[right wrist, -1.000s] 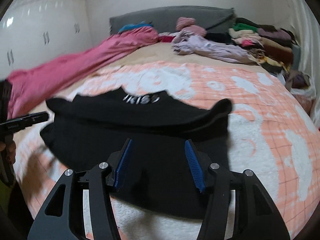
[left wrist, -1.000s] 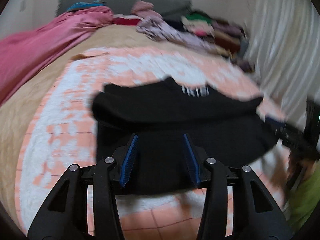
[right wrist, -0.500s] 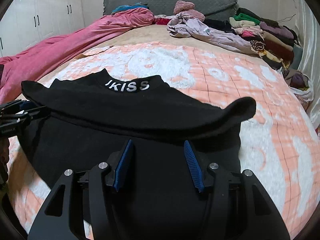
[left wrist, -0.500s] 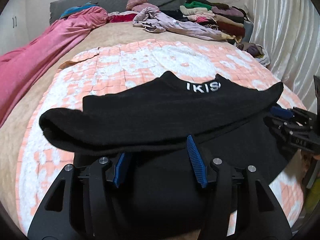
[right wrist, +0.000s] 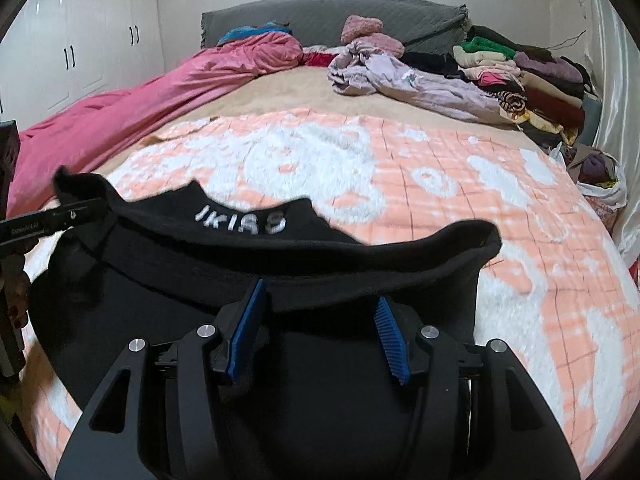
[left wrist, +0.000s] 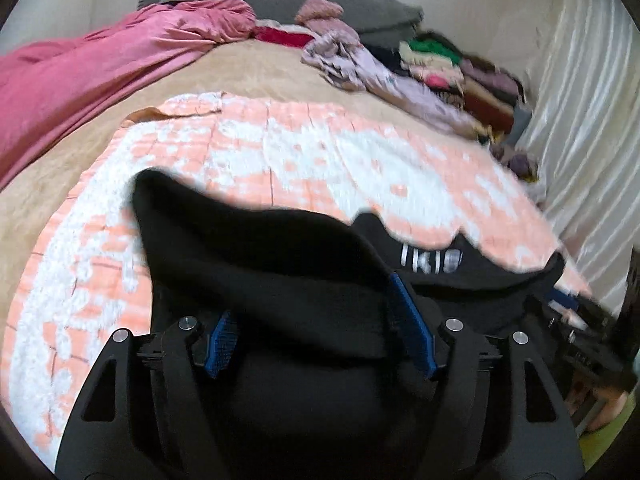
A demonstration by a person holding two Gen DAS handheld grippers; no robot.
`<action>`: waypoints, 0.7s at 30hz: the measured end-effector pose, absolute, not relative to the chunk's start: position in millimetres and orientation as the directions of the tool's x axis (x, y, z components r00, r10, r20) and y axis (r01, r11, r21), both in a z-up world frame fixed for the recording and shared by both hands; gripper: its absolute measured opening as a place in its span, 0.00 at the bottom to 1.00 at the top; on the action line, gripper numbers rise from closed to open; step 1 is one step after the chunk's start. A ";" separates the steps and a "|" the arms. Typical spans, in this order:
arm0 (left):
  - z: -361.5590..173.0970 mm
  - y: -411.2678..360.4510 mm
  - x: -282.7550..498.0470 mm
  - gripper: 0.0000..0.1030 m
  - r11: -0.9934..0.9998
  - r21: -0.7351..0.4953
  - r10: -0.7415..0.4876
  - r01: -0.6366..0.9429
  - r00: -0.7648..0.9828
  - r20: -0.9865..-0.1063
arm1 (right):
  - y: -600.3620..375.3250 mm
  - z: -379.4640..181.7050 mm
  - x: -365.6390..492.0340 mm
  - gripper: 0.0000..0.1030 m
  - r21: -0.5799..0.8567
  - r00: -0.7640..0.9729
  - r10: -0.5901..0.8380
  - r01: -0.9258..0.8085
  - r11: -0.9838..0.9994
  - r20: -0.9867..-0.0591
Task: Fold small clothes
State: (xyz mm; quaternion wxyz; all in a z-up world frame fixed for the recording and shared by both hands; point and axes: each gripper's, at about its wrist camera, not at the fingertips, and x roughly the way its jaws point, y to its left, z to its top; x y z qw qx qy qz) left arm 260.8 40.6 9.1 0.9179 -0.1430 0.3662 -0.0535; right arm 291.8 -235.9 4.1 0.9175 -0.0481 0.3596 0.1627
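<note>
Bed [right wrist: 280,92]: a pink duvet [right wrist: 132,116] runs along its left edge; a grey headboard [right wrist: 320,16] stands at the far end. Stacked folded clothes [right wrist: 532,80] occupy the far right corner, with a lilac garment [right wrist: 420,84] loose beside them.

An orange-and-white blanket [right wrist: 400,168] covers the near half. The black garment [right wrist: 320,360] lies on it at the near edge, white lettering [right wrist: 240,222] on its collar, its upper part folded over.

Left gripper [left wrist: 320,312]: jaws opening, a fold of the black cloth draped between the blue pads; no clamping visible.

Right gripper [right wrist: 316,320]: jaws moderately apart over the cloth, fold edge at the fingertips, nothing pinched.
</note>
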 end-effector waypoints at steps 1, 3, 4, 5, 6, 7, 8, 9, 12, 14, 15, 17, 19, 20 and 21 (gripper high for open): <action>12.4 45.2 260.8 0.67 0.945 -0.326 -0.207 -0.017 0.742 -0.638 | -236.6 6.9 295.0 0.51 0.032 0.695 0.266 -0.330 0.943 -0.668; 16.7 53.9 261.1 0.67 0.928 -0.370 -0.218 -0.031 0.761 -0.611 | -238.5 10.3 299.5 0.55 0.034 0.710 0.258 -0.314 0.949 -0.655; 17.5 61.2 259.2 0.67 0.914 -0.403 -0.227 -0.042 0.770 -0.596 | -240.1 11.6 302.1 0.55 0.039 0.717 0.253 -0.301 0.953 -0.649; 17.7 66.6 257.2 0.67 0.905 -0.422 -0.230 -0.051 0.775 -0.588 | -243.2 12.3 304.5 0.56 0.052 0.722 0.251 -0.286 0.957 -0.644; 17.7 70.9 255.2 0.67 0.900 -0.431 -0.228 -0.060 0.779 -0.584 | -245.2 12.0 305.3 0.56 0.062 0.723 0.251 -0.278 0.958 -0.644; 17.5 75.7 252.1 0.67 0.896 -0.439 -0.222 -0.072 0.783 -0.581 | -247.4 10.9 306.0 0.56 0.070 0.724 0.248 -0.267 0.961 -0.644; 17.3 81.6 248.0 0.67 0.891 -0.445 -0.213 -0.085 0.788 -0.577 | -249.5 9.6 305.8 0.56 0.075 0.726 0.242 -0.255 0.964 -0.644; 17.1 86.5 243.7 0.67 0.889 -0.448 -0.206 -0.093 0.793 -0.573 | -253.0 8.4 304.7 0.56 0.082 0.729 0.234 -0.238 0.968 -0.643; 14.7 99.1 233.3 0.67 0.892 -0.439 -0.185 -0.113 0.793 -0.581 | -266.7 10.8 294.6 0.58 0.130 0.756 0.231 -0.192 0.973 -0.612; 10.4 107.9 228.5 0.67 0.897 -0.424 -0.173 -0.129 0.779 -0.602 | -278.5 14.2 285.9 0.60 0.156 0.778 0.217 -0.154 0.976 -0.590; 8.8 111.0 227.5 0.67 0.900 -0.415 -0.166 -0.136 0.772 -0.614 | -288.0 16.5 279.5 0.60 0.175 0.790 0.204 -0.125 0.977 -0.578; 4.4 118.3 222.9 0.67 0.904 -0.400 -0.153 -0.155 0.755 -0.638 | -300.4 19.4 271.1 0.60 0.196 0.799 0.192 -0.094 0.976 -0.570; -0.5 120.4 217.7 0.67 0.904 -0.402 -0.172 -0.145 0.738 -0.653 | -314.1 19.5 261.9 0.61 0.205 0.801 0.169 -0.060 0.977 -0.574; -2.2 119.9 215.5 0.67 0.905 -0.401 -0.180 -0.138 0.731 -0.658 | -319.0 18.5 256.9 0.61 0.202 0.797 0.161 -0.050 0.978 -0.583; -3.8 117.9 213.4 0.67 0.909 -0.397 -0.188 -0.127 0.725 -0.662 | -324.8 16.4 250.0 0.61 0.197 0.792 0.151 -0.039 0.980 -0.592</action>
